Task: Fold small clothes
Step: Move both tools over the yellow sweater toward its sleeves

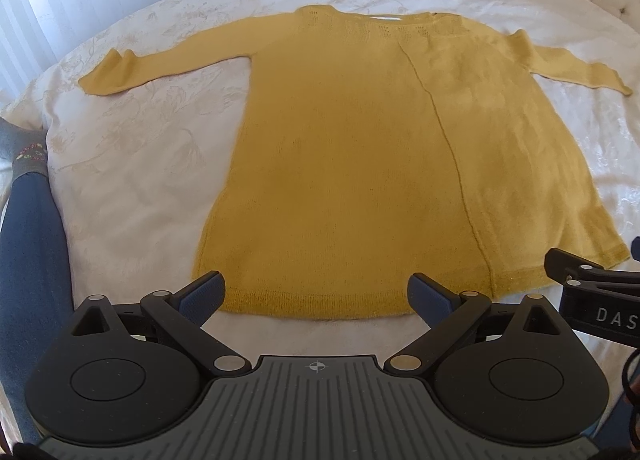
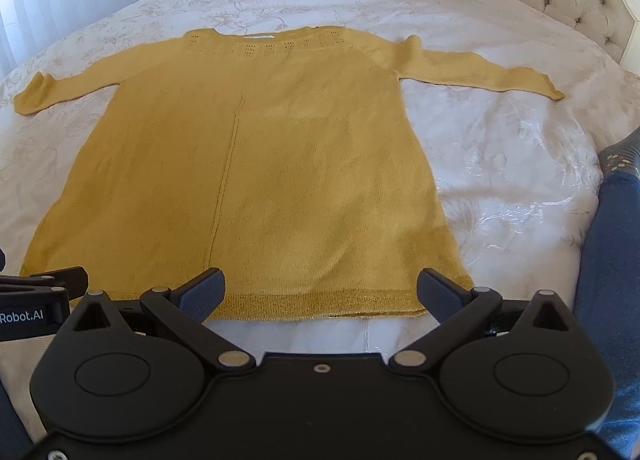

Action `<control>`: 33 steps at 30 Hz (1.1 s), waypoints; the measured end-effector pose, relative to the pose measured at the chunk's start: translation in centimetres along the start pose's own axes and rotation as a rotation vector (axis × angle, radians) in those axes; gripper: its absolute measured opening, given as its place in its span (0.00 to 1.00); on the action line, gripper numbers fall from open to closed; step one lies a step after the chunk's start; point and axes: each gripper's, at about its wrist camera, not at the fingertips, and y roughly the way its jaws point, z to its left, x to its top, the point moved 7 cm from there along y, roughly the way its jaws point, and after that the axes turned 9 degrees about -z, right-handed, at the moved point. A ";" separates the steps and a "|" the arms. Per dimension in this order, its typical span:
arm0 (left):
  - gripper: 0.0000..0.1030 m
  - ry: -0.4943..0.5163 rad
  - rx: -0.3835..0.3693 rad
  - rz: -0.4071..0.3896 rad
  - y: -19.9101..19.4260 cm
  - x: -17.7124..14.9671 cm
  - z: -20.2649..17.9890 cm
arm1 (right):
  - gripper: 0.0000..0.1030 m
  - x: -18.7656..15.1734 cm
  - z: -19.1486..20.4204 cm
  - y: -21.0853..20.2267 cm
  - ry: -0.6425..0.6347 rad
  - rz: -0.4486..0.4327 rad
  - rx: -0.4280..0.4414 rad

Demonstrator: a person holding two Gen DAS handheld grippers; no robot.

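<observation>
sweater (image 1: 360,164) flat, hem just ahead | left tongs (image 1: 316,294), right tongs (image 2: 320,294) wide open (nothing held)

Mustard-yellow sweater (image 1: 352,164) on a cream floral-patterned bedspread (image 1: 132,164).

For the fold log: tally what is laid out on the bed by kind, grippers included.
Yellow knit sweater: 1, spread flat on the bed cover
Left gripper: 1, jaws open
Right gripper: 1, jaws open
Total: 3
</observation>
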 end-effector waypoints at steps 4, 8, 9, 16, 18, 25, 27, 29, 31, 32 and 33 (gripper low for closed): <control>0.97 0.006 0.002 0.002 0.0 -0.1 0.0 | 0.98 -0.2 0.2 0.3 0.005 0.015 0.003; 0.97 0.006 0.000 0.007 0.1 -0.2 -0.1 | 0.98 -0.2 0.3 0.5 0.009 0.026 0.003; 0.97 0.007 0.000 0.008 0.1 -0.3 -0.1 | 0.98 -0.2 0.2 0.5 0.010 0.027 0.003; 0.97 0.004 -0.001 0.019 0.4 -0.3 -0.2 | 0.98 -0.4 0.0 0.7 0.036 0.047 0.002; 0.97 0.002 -0.002 0.022 0.5 -0.4 -0.2 | 0.98 -0.5 -0.1 0.8 0.040 0.052 0.000; 0.97 0.000 -0.002 0.030 0.7 -0.4 -0.1 | 0.98 -0.6 0.0 1.0 0.036 0.062 -0.004; 0.97 0.000 -0.002 0.032 0.8 -0.5 -0.1 | 0.98 -0.6 0.1 1.0 0.032 0.063 -0.004; 0.97 0.000 -0.003 0.034 0.9 -0.5 -0.1 | 0.98 -0.6 0.1 0.9 0.030 0.062 -0.005; 0.97 0.000 -0.002 0.036 0.9 -0.6 0.0 | 0.98 -0.6 0.1 0.9 0.032 0.060 -0.004; 0.97 -0.001 -0.002 0.037 0.9 -0.6 -0.1 | 0.98 -0.7 0.1 0.9 0.033 0.060 -0.003; 0.97 -0.001 -0.002 0.038 0.9 -0.6 0.0 | 0.98 -0.7 0.1 0.9 0.035 0.062 -0.003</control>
